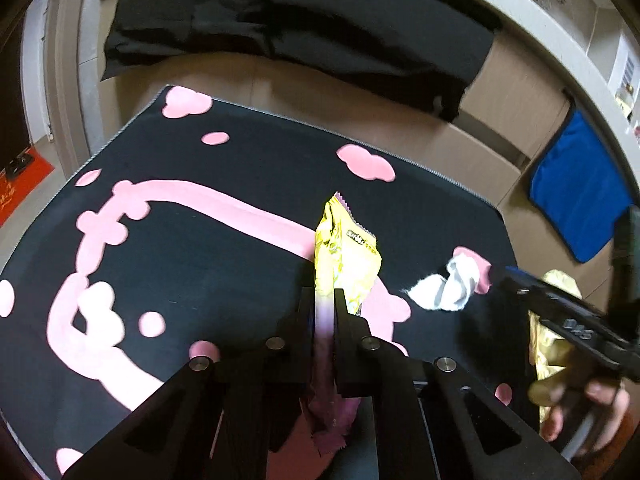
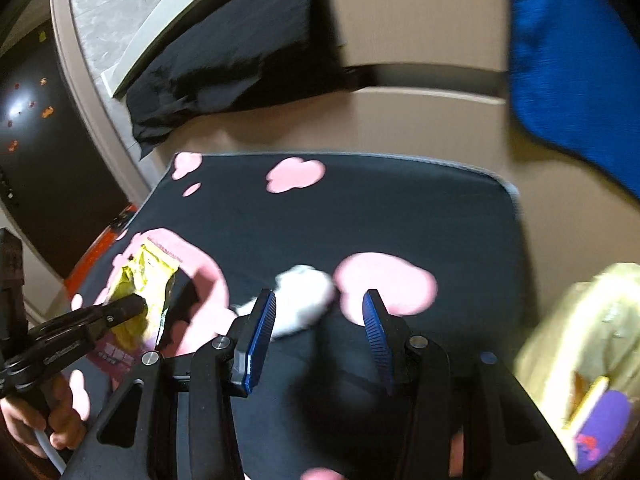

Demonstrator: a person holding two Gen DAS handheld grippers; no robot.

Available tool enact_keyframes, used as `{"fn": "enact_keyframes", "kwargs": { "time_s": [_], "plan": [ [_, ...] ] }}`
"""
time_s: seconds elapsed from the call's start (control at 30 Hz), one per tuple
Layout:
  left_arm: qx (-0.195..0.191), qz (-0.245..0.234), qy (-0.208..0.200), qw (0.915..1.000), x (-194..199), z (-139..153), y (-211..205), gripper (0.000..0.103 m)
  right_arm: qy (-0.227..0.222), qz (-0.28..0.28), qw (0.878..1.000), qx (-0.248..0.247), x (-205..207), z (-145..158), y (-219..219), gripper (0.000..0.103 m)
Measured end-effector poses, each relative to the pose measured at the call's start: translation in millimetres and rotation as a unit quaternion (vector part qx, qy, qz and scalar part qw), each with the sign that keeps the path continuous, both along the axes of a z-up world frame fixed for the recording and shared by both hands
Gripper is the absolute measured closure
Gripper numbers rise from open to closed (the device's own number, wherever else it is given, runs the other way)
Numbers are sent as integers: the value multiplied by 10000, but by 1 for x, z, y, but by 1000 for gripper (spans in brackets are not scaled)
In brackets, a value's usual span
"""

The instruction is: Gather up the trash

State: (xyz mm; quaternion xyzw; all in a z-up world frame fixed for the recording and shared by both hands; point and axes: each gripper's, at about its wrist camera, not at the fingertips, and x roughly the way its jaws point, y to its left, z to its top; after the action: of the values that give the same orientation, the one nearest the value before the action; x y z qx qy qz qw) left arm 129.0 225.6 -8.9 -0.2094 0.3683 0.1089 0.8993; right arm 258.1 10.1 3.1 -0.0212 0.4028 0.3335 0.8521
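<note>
My left gripper [image 1: 323, 294] is shut on a yellow and purple snack wrapper [image 1: 345, 256], held just above the black mat with pink shapes [image 1: 224, 268]. The wrapper also shows in the right wrist view [image 2: 140, 286], pinched by the left gripper [image 2: 138, 306]. A crumpled white tissue [image 1: 448, 286] lies on the mat to the right. My right gripper [image 2: 320, 304] is open, blue-padded fingers [image 2: 264, 316] just short of the tissue [image 2: 304, 292]. The right gripper shows in the left wrist view [image 1: 502, 274], tip beside the tissue.
A pale yellow bag [image 2: 592, 336] with a purple pack inside stands at the mat's right edge; it also shows in the left wrist view [image 1: 552, 344]. A black cloth [image 1: 296, 28] lies beyond the mat. A blue cushion [image 1: 580, 188] sits far right.
</note>
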Motion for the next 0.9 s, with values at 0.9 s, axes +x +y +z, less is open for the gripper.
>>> {"fn": "enact_keyframes", "kwargs": {
  "time_s": [0.9],
  "plan": [
    [-389,156,-398,9983,-50,21,27,95,-355,304,9982,-372,-38,22,33,92]
  ]
}}
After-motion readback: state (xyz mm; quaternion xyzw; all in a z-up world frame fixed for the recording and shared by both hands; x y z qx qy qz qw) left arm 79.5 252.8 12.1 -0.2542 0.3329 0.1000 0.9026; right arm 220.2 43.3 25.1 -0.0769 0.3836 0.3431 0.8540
